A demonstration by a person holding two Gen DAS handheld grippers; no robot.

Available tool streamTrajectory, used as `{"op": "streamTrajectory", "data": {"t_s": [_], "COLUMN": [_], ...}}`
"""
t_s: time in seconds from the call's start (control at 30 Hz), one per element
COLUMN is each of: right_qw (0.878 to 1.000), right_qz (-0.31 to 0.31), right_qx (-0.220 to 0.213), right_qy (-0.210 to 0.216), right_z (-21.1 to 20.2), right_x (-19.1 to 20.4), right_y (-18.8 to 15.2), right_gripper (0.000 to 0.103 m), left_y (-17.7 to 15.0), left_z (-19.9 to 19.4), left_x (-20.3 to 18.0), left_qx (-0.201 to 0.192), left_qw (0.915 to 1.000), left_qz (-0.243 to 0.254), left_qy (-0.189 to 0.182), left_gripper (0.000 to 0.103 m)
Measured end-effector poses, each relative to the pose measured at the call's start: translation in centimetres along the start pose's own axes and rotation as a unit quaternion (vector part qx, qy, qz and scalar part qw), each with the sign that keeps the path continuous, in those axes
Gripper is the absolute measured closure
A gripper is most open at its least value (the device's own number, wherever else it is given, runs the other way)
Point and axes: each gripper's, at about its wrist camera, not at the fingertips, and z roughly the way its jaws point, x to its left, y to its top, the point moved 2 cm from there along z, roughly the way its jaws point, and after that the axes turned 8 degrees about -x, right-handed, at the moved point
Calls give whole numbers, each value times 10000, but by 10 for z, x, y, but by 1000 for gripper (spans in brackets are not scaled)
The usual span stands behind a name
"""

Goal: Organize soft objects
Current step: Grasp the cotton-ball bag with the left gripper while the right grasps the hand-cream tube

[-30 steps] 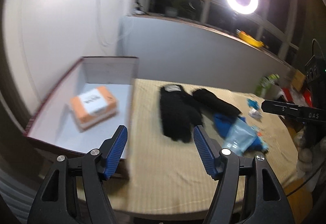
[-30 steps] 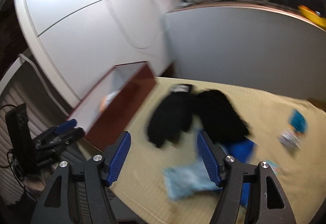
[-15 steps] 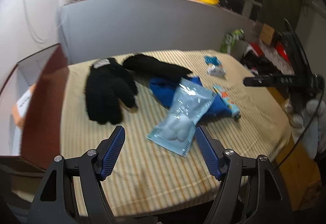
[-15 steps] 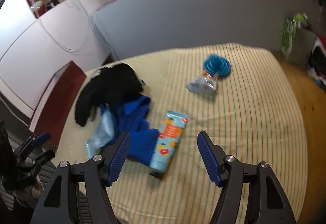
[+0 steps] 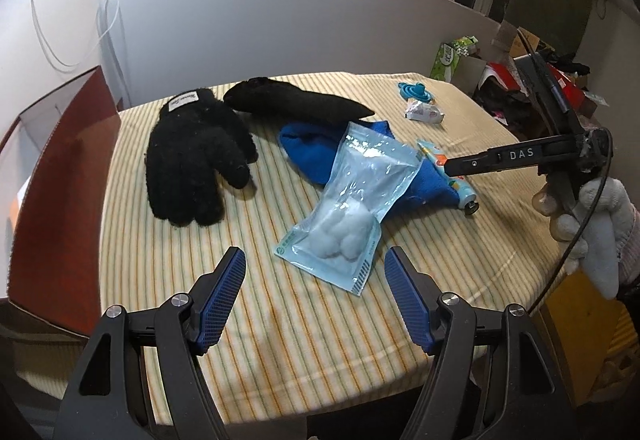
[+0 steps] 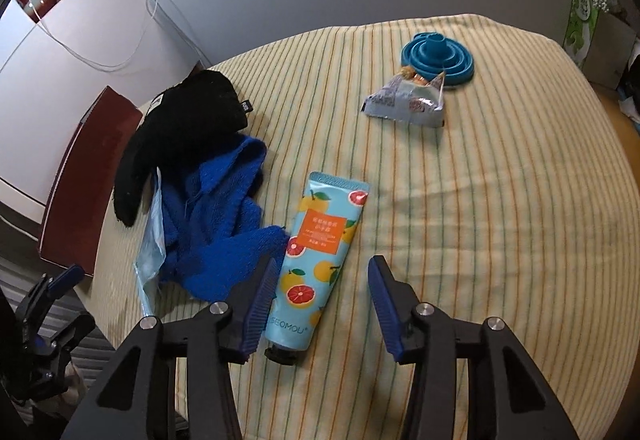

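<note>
Two handheld grippers hang over a tabletop covered in a yellow striped cloth, where a scatter of soft goods lies. The left gripper has its blue-padded fingers spread wide and empty, just short of a clear blue packet of cotton balls that lies partly on a crumpled blue cloth. To the left of the packet a fuzzy black glove lies flat; a second black glove stretches behind it, its end touching the blue cloth. A dark red box stands at the tabletop's left edge.

The right gripper, held by a hand in a white work glove, points down at a pale blue hand-cream tube printed with citrus slices, lying just beside the blue cloth. Its fingers are closing, the tube's capped end lying between them and close against the left one, with a clear gap to the right one; they grip nothing. Farther back, well apart from the cloths, a crinkled snack wrapper touches a collapsed blue silicone funnel. A green tissue box stands beyond the far right corner.
</note>
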Motion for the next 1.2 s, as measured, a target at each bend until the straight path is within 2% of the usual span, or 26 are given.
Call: {"op": "streamTrajectory", "data": {"t_s": [0.17,0.33,0.47,0.53,0.63,0.8,1.0,1.2], "right_qw": [9997,9989,9992,9994,9988,9986,9977,9955], "right_qz": [-193,-351,-308,-290,-398,-436,-559,-782], "right_qx": [67,113,132,182,182,195,274,434], "right_qy": [-117,-285,-199,-108,-205,-222,-251,-328], "right_z": [4,4,2,4,6,7,8,11], "right_x": [4,4,6,9,12,13,11,13], "right_y": [-1,0,-1,-2,-4,-3,-3,-2], "right_gripper": [62,63,63,63,63,63,63,63], "left_y": [1,6,9,10,11,10,12,16], "left_z": [10,20,31,39,50,74,87,93], "left_x": [0,-9,-18,-24,-32,-35,-32,-25], "left_qx": [74,100,167,229,383,628,704,812], "left_qw": [9999,9992,9976,9959,9928,9861,9842,9871], "left_qz": [76,368,669,855,1102,1534,1625,1359], "left_qy": [-25,-71,-119,-181,-274,-70,-49,-251], "left_gripper": [31,31,29,23,23,23,23,23]}}
